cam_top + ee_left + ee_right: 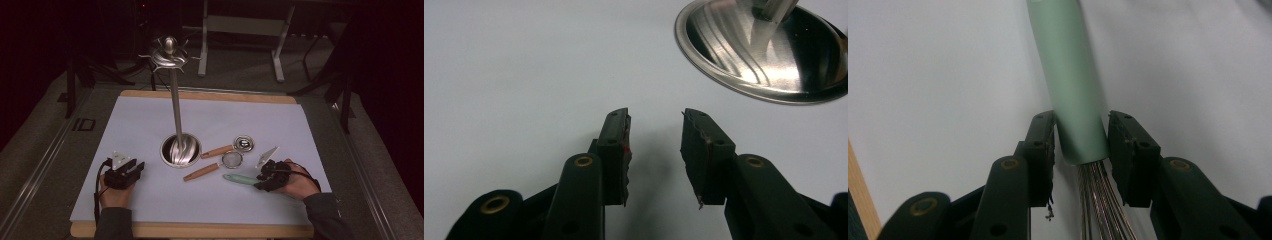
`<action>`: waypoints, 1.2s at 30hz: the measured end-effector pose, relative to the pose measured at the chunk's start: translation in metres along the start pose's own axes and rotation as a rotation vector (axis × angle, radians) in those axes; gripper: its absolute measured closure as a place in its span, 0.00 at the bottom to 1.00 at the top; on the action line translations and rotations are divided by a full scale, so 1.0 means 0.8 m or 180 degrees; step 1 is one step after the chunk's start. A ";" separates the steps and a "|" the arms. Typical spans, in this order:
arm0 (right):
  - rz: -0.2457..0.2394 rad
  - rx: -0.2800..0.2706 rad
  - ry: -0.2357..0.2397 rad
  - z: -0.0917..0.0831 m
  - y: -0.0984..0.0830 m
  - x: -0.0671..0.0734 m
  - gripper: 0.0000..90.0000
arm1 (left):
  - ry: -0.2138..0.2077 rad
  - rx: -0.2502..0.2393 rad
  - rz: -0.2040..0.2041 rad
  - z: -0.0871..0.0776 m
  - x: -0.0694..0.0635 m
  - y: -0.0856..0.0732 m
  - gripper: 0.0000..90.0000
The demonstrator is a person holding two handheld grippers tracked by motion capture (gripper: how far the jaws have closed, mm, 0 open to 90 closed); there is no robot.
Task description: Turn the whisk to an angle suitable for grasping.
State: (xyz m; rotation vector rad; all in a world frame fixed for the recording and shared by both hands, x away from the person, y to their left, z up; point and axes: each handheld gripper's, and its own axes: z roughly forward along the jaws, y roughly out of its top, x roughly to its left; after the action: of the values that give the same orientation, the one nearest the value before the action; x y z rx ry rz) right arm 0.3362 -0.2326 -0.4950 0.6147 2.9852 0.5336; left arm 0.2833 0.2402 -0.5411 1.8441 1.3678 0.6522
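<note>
A whisk with a pale green handle point(239, 178) lies on the white sheet at the right. In the right gripper view the green handle point(1070, 75) runs away from me between the jaws, and its wire strands point(1100, 205) come toward the camera. My right gripper point(258, 183) point(1081, 120) is open, one jaw on each side of the handle's wire end with thin gaps. My left gripper point(136, 168) point(655, 117) rests open on the sheet at the left with nothing between its jaws, pointing at the steel stand's round base point(764, 55).
The steel utensil stand point(176, 105) rises from its base point(180, 150) at mid table to a hooked crown. Right of it lie a wooden-handled strainer point(231, 159) and another wooden-handled utensil point(243, 143). The white sheet point(150, 200) covers a wooden board.
</note>
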 end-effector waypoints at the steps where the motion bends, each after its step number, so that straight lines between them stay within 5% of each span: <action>1: -0.0012 0.0049 0.0016 0.001 0.001 -0.001 0.71 | 0.0000 0.0000 -0.0001 0.000 0.000 0.000 0.71; 12: -0.0197 0.0297 0.0075 0.008 0.012 -0.002 0.75 | -0.0007 0.0000 -0.0004 0.000 0.000 0.000 0.71; 22: -0.0201 0.0064 0.0143 0.000 0.007 0.002 0.77 | 0.0001 0.0001 -0.0001 0.000 0.000 0.000 0.71; 36: -0.0188 -0.0541 0.0181 -0.024 0.013 0.006 0.77 | 0.0000 0.0006 -0.0003 0.000 0.000 0.000 0.71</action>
State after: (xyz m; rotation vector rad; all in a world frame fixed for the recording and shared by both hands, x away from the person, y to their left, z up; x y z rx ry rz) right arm 0.3333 -0.2279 -0.4737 0.5045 2.9570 0.8026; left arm 0.2835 0.2403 -0.5411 1.8446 1.3697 0.6508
